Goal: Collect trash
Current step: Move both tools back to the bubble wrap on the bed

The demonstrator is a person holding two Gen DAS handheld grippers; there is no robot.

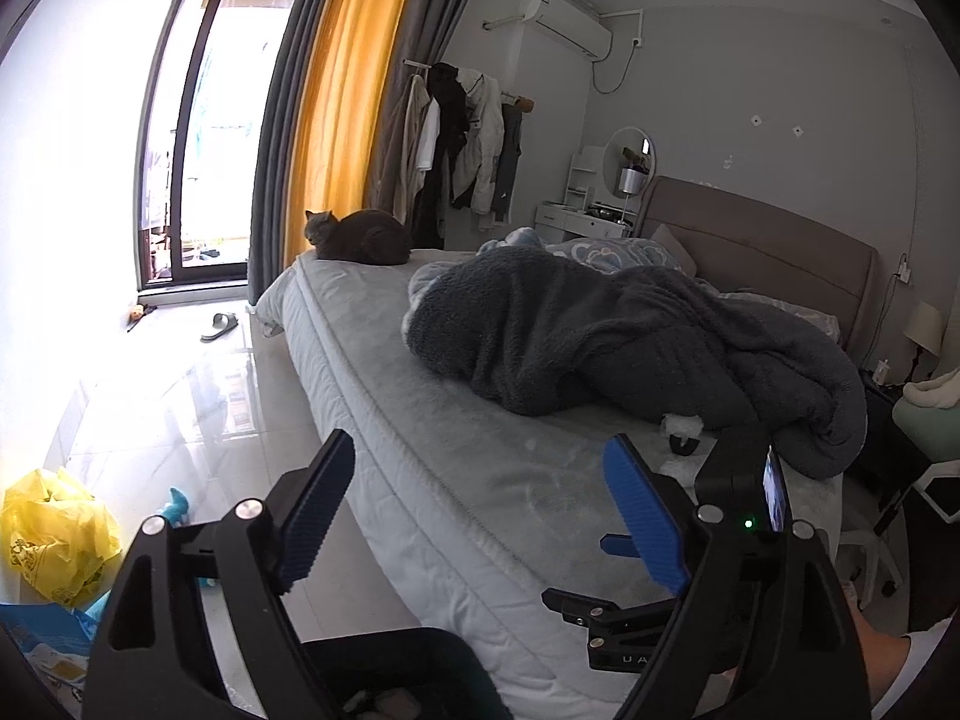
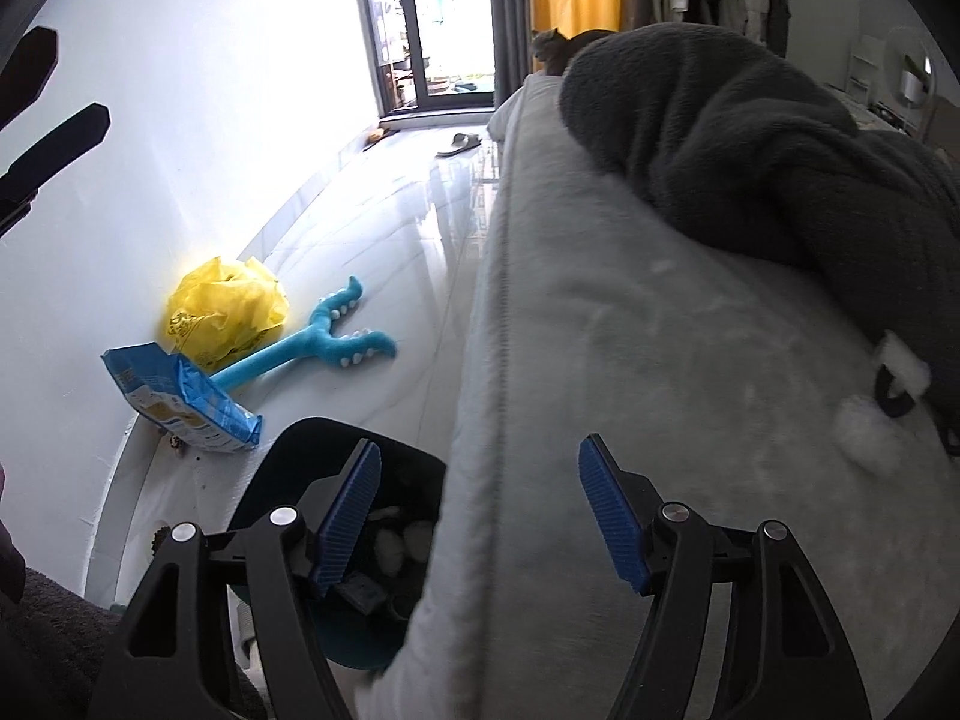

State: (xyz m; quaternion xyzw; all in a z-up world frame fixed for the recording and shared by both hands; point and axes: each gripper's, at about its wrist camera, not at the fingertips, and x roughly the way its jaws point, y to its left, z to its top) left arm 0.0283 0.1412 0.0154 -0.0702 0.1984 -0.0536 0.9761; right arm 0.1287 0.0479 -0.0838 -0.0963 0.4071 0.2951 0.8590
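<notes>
Left gripper: jaws standing wide apart, gripping nothing, hovering over the near edge of the bed. Right gripper: jaws likewise spread wide and empty, hanging above the mattress edge with its left finger over the bin; the same tool is showing in the left wrist view, just beside the left gripper's right finger. Bin: dark, sitting on the floor against the bed's side, holding pale crumpled pieces and a grey scrap. Yellow plastic bag: crumpled, lying on the floor against the wall. Blue packet: lying flat, touching the bag's lower edge, between the bag and the bin. Blue forked toy: lying on the tiles with its handle running under the bag's edge. Dark fleece blanket: lying bunched across the bed. White fluffy item with a black loop: lying on the mattress at the blanket's edge, with a second white tuft just beside it. Grey cat: sitting at the bed's far corner, near the yellow curtain. Slipper: lying on the floor near the glass door, well apart from the bin.
</notes>
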